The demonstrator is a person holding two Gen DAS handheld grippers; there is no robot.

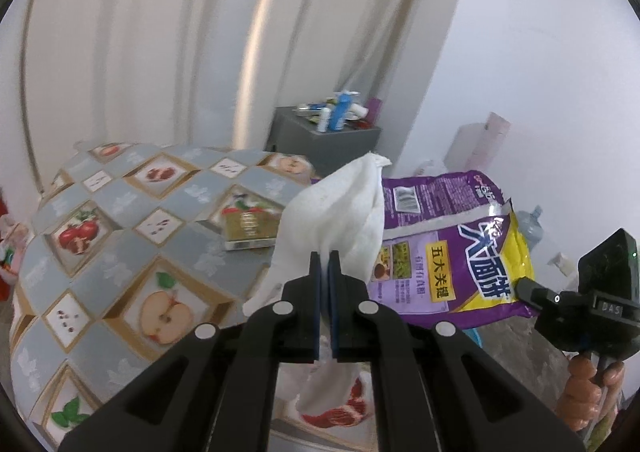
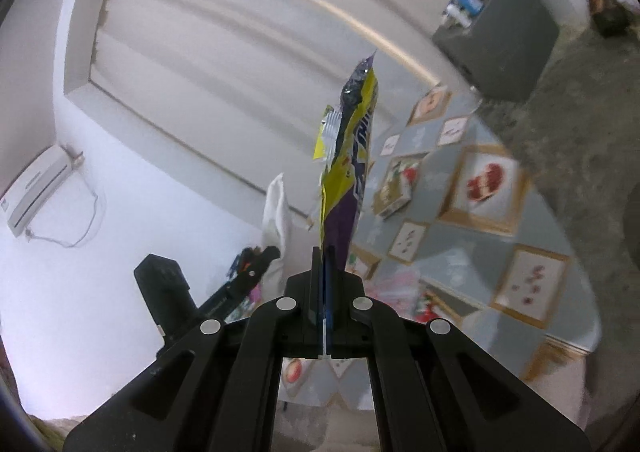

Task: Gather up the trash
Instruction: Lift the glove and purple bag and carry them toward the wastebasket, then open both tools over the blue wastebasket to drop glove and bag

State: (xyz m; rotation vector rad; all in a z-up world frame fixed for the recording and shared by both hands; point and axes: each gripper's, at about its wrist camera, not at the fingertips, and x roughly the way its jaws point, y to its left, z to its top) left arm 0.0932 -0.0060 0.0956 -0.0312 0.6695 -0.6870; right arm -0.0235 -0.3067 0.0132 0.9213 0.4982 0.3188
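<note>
**Both tools loaded, held above the patterned counter**

The left tool (image 1: 325, 252) has its jaws pinched tight on a crumpled white tissue (image 1: 340, 207). The paper fans upward past the fingertips and a tail of it hangs down between the tool's arms; its lower end is cut off by the black frame.

The right tool (image 2: 325, 250) is likewise clamped shut on a purple and yellow snack bag (image 2: 348, 171). In the right wrist view the bag is seen edge-on and stands up from the jaws, its torn silver top uppermost. In the left wrist view the same bag (image 1: 452, 248) shows its printed face, with the right tool (image 1: 524, 286) gripping its lower right corner. Part of the person's hand (image 1: 588, 392) is visible below that tool, mostly cut off by the picture's edge.

Both items are clear of the counter (image 1: 120, 219), which wears a cloth with fruit pictures. A small green and gold box (image 1: 250, 228) lies on it behind the tissue; its print is blurred.

Further back, a grey cabinet (image 1: 324, 143) carries bottles and tubes too small to identify. Pale curtains (image 1: 180, 51) hang behind. An air conditioner (image 2: 36, 191) is mounted on the wall.
</note>
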